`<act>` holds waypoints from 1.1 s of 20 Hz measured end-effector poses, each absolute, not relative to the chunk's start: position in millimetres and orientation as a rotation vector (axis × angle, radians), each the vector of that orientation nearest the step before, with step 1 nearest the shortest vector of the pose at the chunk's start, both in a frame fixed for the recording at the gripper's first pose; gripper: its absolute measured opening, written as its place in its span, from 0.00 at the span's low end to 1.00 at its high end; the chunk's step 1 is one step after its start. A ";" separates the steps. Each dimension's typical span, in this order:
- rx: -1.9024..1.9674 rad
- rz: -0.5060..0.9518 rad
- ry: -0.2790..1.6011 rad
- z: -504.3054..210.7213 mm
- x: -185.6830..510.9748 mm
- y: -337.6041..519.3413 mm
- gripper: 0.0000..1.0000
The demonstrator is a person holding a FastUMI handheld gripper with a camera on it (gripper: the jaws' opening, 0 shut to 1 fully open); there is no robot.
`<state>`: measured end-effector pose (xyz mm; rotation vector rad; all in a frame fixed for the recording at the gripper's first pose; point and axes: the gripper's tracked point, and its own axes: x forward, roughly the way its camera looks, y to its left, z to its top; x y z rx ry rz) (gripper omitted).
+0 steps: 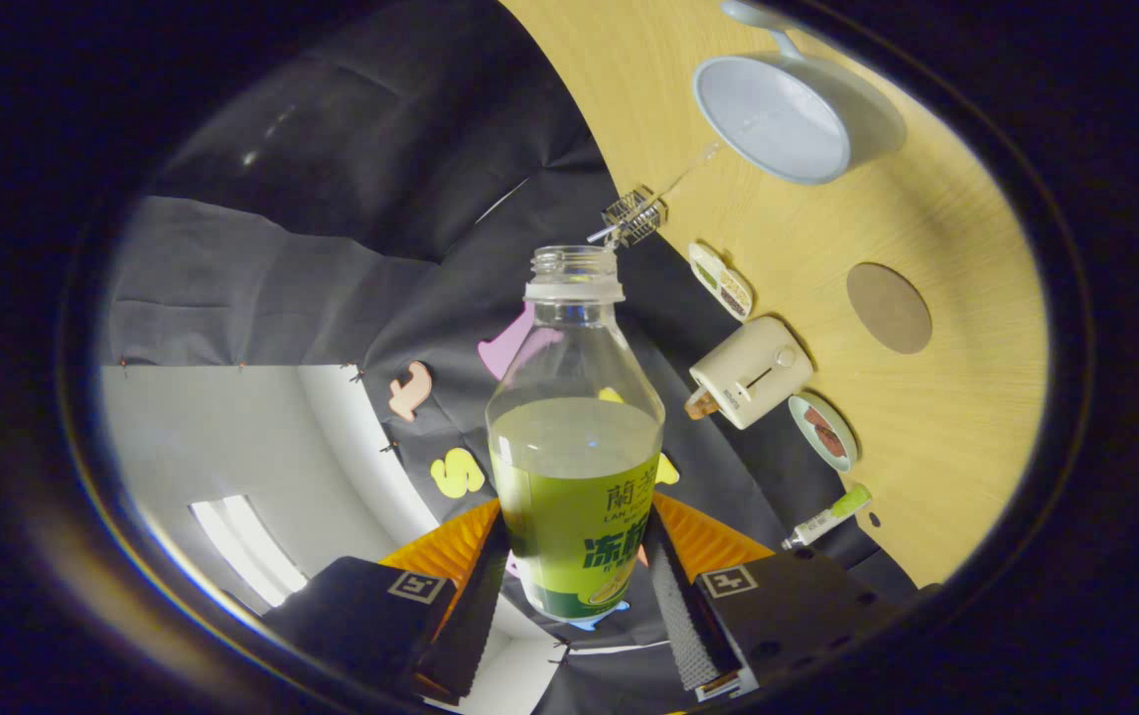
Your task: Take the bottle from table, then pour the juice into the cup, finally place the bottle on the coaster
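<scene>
My gripper is shut on a clear, uncapped bottle with a green label, both fingers pressing its lower body. Pale green juice fills it to about mid-height. The whole view is rolled, so the table runs up the right side. The light blue cup with a handle stands on the table well beyond the bottle's open mouth. The round brown coaster lies flat on the wood, off to the right of the bottle and closer than the cup.
Along the table's back edge by the black cloth wall stand a small wire whisk, an oval dish, a cream toaster, a small plate and a tube. A white wall and ceiling light show left of the fingers.
</scene>
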<state>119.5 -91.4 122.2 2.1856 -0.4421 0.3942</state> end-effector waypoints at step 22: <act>1.700 0.281 -0.299 95.8 116.8 -69.5 0.78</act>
